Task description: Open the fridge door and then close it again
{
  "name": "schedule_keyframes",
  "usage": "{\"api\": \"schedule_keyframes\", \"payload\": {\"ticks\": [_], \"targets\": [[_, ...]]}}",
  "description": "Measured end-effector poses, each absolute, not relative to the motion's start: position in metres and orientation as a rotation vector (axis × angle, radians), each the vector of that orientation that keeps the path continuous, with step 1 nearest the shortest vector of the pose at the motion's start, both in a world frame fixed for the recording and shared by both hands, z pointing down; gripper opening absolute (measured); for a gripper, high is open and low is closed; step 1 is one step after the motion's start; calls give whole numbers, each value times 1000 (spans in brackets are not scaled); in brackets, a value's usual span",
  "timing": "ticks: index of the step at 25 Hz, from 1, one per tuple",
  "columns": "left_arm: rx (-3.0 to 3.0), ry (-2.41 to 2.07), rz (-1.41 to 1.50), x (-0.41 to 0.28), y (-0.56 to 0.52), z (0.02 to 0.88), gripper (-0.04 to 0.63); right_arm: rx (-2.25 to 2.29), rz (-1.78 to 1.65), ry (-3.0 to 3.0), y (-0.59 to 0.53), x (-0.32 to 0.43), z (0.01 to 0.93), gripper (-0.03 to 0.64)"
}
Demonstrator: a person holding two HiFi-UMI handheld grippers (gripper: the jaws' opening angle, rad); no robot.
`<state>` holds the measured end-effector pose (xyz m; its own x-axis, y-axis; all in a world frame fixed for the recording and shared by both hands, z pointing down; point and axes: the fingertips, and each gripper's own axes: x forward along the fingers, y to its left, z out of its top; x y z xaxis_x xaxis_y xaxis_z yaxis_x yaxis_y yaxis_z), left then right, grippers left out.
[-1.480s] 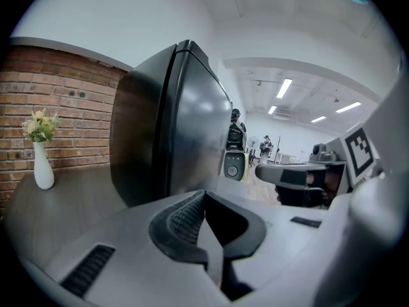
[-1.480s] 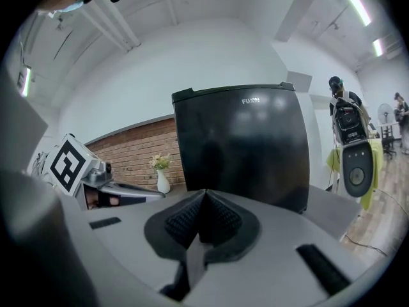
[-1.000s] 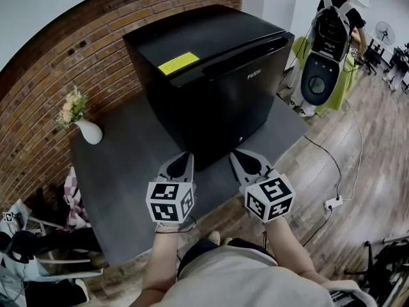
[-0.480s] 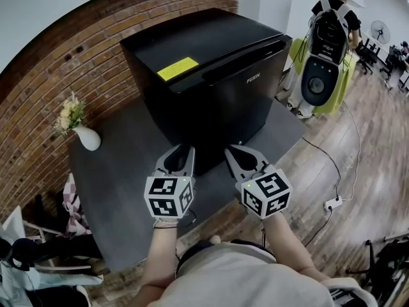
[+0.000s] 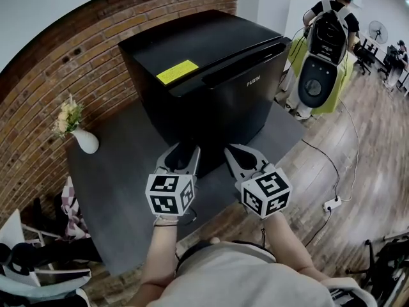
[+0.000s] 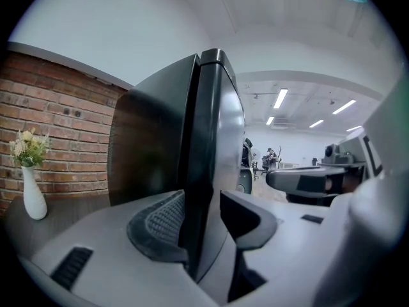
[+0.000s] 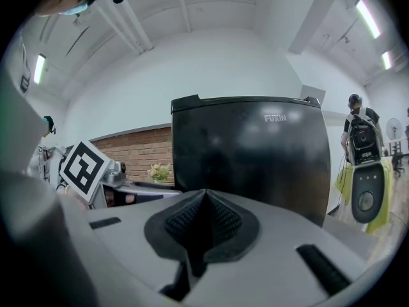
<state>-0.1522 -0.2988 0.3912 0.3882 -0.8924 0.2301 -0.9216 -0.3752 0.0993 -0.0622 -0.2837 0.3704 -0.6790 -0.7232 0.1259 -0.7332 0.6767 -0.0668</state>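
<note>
The jaws of the left gripper (image 5: 183,151) have just been opening and are held apart with nothing clamped, while those of the right gripper (image 5: 232,151) are pressed together, empty. Just beyond them, the black fridge (image 5: 192,43) is stood on a dark table (image 5: 108,165) with its door (image 5: 223,117) shut. "FUXIN" (image 5: 254,80) is printed on the door, and a yellow label (image 5: 177,71), too small to be read, is stuck on top.

A white vase (image 5: 87,143) of pale flowers (image 5: 67,116) stands on the dark grey tabletop (image 5: 121,190), near the brick wall (image 5: 77,50). A white power strip (image 5: 333,204) with its cable lies on the wooden floor (image 5: 374,165). A person (image 5: 332,18) wearing a backpack stands far behind.
</note>
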Motion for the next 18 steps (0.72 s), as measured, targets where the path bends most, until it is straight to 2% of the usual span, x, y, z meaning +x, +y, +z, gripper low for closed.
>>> {"api": "schedule_keyframes", "payload": {"ticks": [18], "targets": [[2477, -1581, 224, -150, -308, 395, 155, 1235, 243, -2753, -286, -51, 391, -2]]}}
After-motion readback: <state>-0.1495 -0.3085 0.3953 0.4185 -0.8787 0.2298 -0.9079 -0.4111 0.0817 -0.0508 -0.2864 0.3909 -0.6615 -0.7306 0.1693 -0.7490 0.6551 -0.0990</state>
